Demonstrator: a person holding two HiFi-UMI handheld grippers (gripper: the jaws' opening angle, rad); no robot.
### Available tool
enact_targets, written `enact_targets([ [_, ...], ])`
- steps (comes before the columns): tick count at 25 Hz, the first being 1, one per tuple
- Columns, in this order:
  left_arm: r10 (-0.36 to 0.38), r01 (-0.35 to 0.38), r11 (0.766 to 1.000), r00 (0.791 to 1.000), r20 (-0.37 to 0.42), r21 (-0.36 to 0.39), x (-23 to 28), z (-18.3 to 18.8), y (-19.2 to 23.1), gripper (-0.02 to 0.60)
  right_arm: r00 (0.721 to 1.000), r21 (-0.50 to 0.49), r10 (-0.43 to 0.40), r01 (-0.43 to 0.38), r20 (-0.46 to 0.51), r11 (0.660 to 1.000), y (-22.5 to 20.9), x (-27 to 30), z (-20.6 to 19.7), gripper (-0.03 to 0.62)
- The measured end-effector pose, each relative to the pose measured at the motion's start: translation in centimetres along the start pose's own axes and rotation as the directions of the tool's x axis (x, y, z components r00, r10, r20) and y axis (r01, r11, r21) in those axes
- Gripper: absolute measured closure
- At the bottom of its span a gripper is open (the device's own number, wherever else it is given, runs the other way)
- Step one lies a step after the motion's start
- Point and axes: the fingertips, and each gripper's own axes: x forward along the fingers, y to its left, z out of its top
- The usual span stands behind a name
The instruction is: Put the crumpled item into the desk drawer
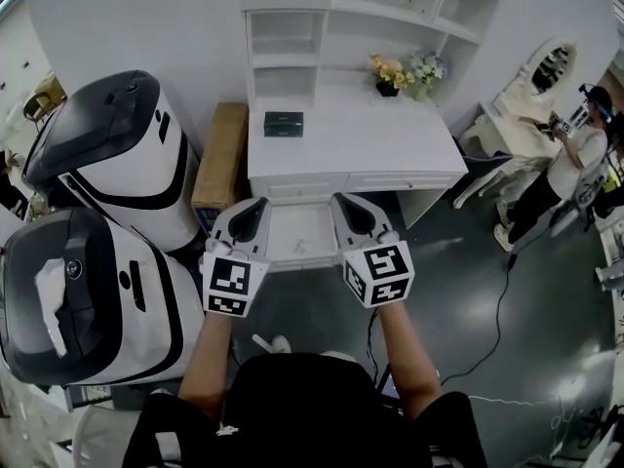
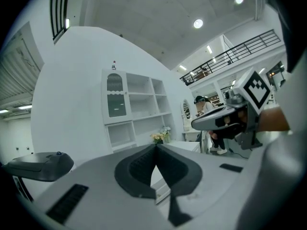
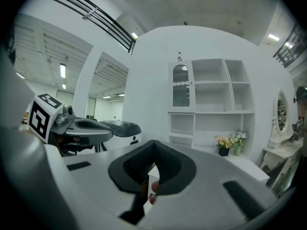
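My left hand-held gripper (image 1: pixel 257 206) (image 2: pixel 156 146) has its jaws together at the tips on nothing. My right hand-held gripper (image 1: pixel 341 201) (image 3: pixel 153 143) is likewise closed and empty. Both hang side by side over the open desk drawer (image 1: pixel 300 250). A faint mark on its pale floor is too small to call the crumpled item. Beyond, the white desk (image 1: pixel 390 144) carries a dark green box (image 1: pixel 283 123) and flowers (image 1: pixel 390 71).
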Motion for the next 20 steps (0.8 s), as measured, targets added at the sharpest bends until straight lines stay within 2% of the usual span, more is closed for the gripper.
enact_targets([
  [20, 0.06, -0.06, 0.998, 0.998, 0.035, 0.003, -4.0, 5.8, -9.7, 0.575, 0.997, 0.005, 0.045, -0.045, 0.063, 0.999, -2.1, -11.0, 1.6, 0.599],
])
